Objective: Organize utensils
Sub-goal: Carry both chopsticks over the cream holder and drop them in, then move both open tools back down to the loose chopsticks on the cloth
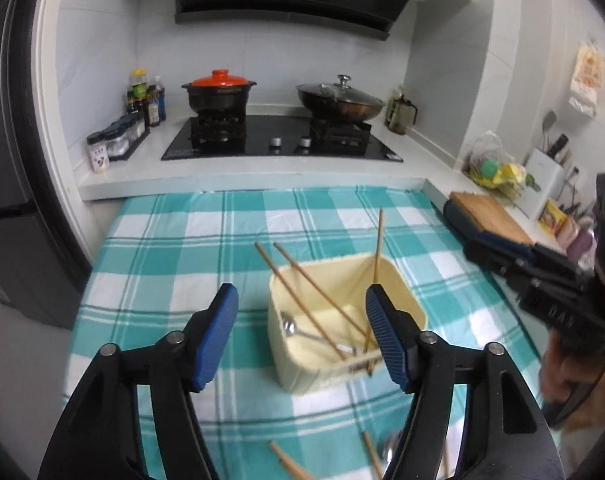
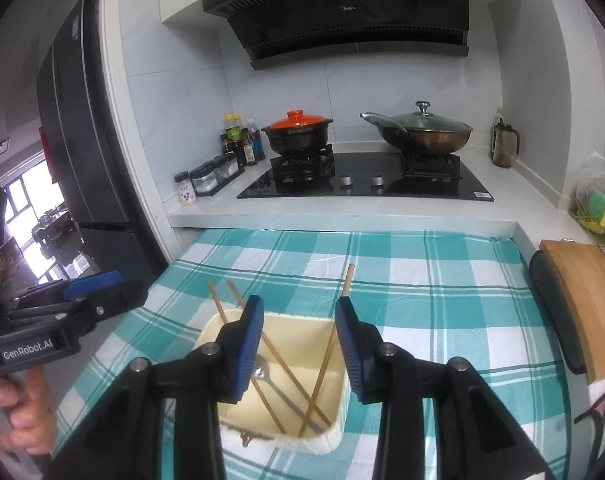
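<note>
Right wrist view | bin (image 2: 302,442): three chopsticks (image 2: 322,364), one spoon (image 2: 260,372) | both hand-held grippers (image 2: 298,344) empty, jaws apart

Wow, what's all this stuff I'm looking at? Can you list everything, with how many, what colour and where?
basket: one, cream, on the cloth
chopsticks: three, wooden, leaning inside the basket; more loose on the cloth by the near edge
spoon: one, silver, in the basket bottom
tablecloth: one, teal and white check
clay pot: one, black with orange lid, left burner
wok: one, dark, glass lid, right burner
spice jars: several, left of the hob
cutting board: one, wooden, right counter
left gripper: black, blue pads, open, empty
right gripper: black, blue pads, open, empty
</note>
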{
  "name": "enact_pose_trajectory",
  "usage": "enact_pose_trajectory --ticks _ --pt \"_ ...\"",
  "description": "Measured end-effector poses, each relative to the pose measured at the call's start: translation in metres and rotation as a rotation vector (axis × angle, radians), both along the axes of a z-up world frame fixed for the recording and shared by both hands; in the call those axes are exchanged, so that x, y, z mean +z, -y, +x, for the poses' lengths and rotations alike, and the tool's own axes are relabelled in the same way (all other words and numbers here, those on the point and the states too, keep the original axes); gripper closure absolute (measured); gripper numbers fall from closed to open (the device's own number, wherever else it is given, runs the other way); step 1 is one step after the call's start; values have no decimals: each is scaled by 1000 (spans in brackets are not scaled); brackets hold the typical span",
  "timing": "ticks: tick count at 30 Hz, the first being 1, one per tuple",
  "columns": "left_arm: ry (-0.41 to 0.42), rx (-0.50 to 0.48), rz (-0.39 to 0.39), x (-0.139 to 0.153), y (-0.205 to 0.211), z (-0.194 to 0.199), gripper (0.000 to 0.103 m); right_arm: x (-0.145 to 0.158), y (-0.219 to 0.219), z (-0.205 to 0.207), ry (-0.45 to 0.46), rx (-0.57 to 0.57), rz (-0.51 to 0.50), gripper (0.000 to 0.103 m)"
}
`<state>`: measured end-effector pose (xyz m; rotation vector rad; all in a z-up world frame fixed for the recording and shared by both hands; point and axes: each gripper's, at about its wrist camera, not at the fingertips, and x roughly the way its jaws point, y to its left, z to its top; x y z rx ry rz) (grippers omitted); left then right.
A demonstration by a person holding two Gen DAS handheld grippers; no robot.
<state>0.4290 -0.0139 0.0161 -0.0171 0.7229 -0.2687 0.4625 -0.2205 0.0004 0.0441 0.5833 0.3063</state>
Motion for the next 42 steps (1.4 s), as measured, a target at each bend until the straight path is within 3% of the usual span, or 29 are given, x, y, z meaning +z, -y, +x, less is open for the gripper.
enact_pose_trajectory --ticks 4,8,11,14,18,23,25,33,42 --pt "-96 -43 71 -32 -20 -68 23 1 18 -61 -21 21 -69 65" --pt "-186 -11 83 -99 -39 -144 23 -37 38 -135 -78 -8 -141 64" --pt "-257 46 10 -148 -43 -193 23 -81 45 -196 -114 -42 -177 64" --pt "-300 91 -94 -175 -38 -219 23 -125 51 -251 -157 -113 -134 64" --pt "-306 127 -111 -185 -21 -219 23 -156 51 -300 -156 -225 -73 64" --pt "-275 152 -79 -190 -1 -198 23 -158 34 -324 -105 -198 -140 64" --pt "-276 181 -38 -195 6 -191 23 -154 31 -327 -86 -202 -128 64" --pt "-283 206 -1 -208 22 -183 23 -157 29 -333 -65 -188 -125 64" --pt "-264 234 102 -214 34 -176 11 -164 33 -332 -73 -193 -114 64"
